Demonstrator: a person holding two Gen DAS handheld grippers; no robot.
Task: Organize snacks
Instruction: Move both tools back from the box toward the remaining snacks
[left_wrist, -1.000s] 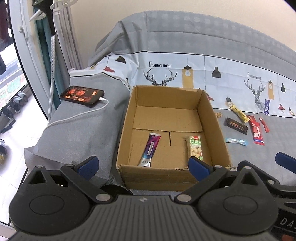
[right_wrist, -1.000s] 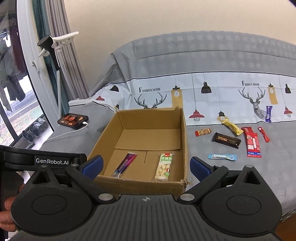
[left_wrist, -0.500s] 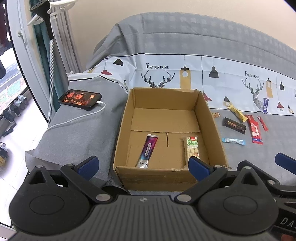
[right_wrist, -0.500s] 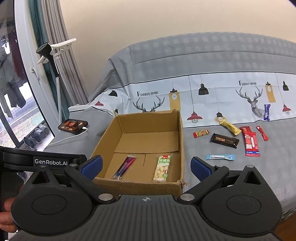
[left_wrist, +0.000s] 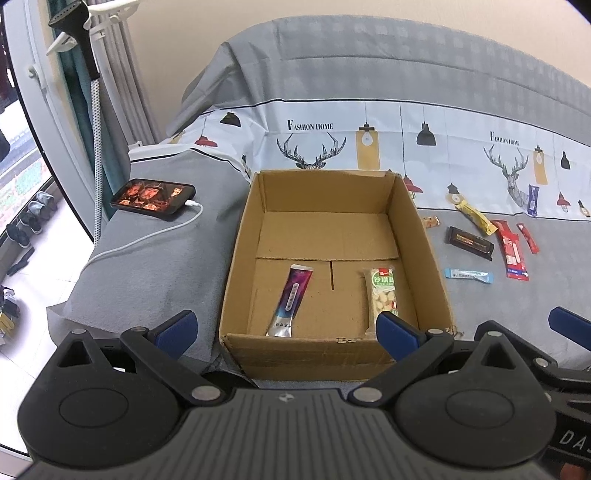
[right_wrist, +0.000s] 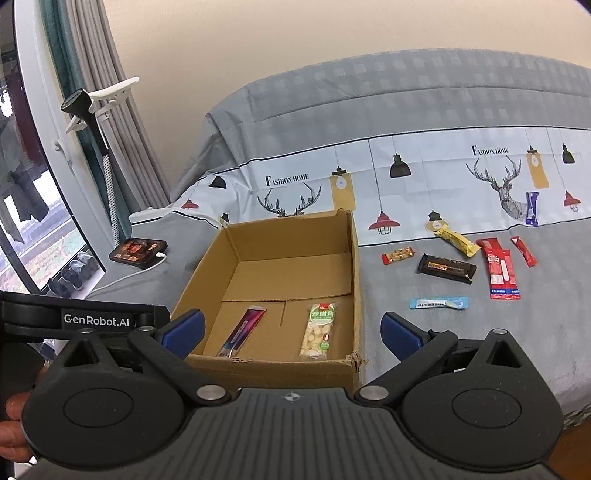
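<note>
An open cardboard box (left_wrist: 236, 258) (right_wrist: 355, 258) sits on the grey bed. Inside it lie a purple stick pack (left_wrist: 291, 302) (right_wrist: 242, 326) and a green-labelled nut bar (left_wrist: 383, 293) (right_wrist: 318, 326). Right of the box several snacks lie on the sheet: a black bar (right_wrist: 445, 268) (left_wrist: 470, 243), a yellow pack (right_wrist: 456, 240), red packs (right_wrist: 500, 271), a light blue stick (right_wrist: 439, 303) (left_wrist: 468, 276) and a small orange bar (right_wrist: 398, 255). My left gripper (left_wrist: 286, 328) is open and empty, at the box's near edge. My right gripper (right_wrist: 291, 326) is open and empty too, just short of the box.
A phone (left_wrist: 153, 194) with a lit screen and a white charging cable (left_wrist: 147, 240) lies on the bed left of the box. A blue pack (right_wrist: 531, 208) rests on the printed sheet at the far right. A window, curtain and garment steamer (right_wrist: 96, 125) stand at the left.
Both grippers have drawn back and risen a little, so the box and snacks look smaller and farther. Nothing on the bed has moved; both grippers stay open.
</note>
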